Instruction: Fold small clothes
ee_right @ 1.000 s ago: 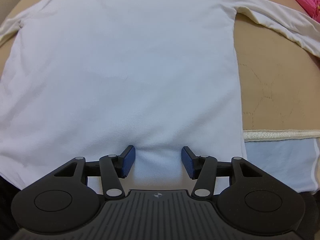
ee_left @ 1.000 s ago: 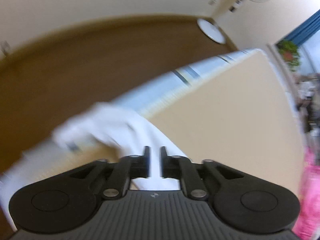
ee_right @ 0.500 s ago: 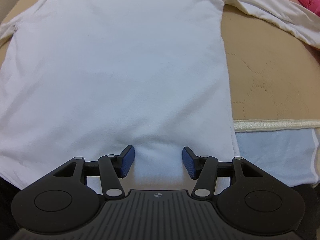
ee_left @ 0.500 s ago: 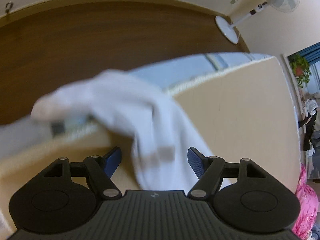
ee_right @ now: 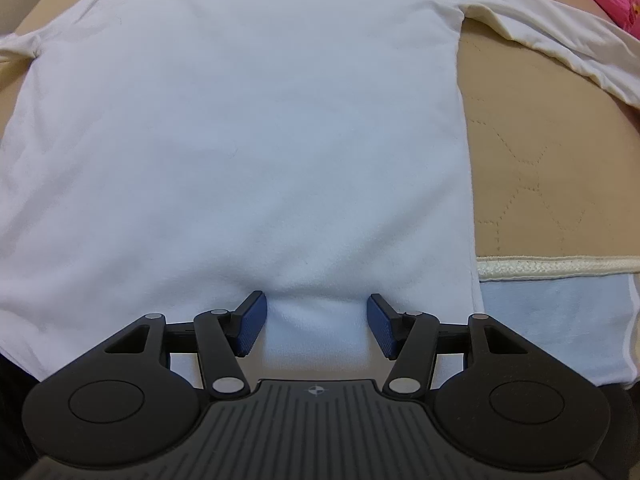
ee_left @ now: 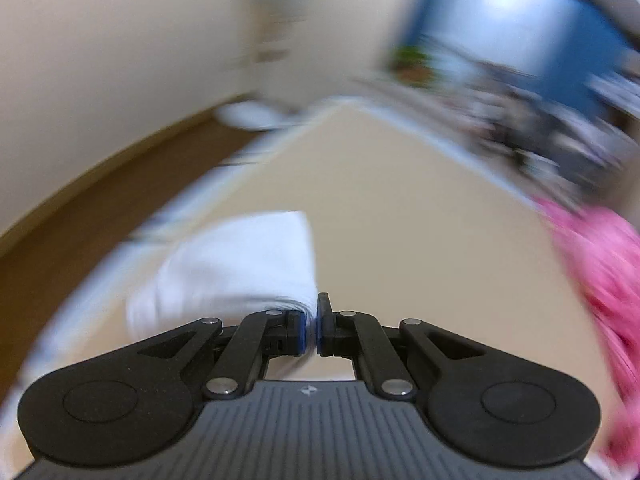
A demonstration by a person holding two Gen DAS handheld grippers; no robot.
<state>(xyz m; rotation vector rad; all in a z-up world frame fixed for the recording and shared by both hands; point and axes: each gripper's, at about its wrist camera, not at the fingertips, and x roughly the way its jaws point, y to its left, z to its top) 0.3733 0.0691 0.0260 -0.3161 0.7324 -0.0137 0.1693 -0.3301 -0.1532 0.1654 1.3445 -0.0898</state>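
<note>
Shirt (ee_right: 248, 128) lies flat on quilt (ee_right: 532, 184), sleeve (ee_left: 240, 264) pinched by left gripper (ee_left: 312, 326).

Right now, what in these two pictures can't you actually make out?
- Left view: motion blur smears the room; the pink cloth is shapeless.
- Left view: the left tool has white cloth at its tips; blur hides which part.
- Right view: the shirt loses its collar and right sleeve end to the edges.
- Right view: the right tool hides the hem.
</note>
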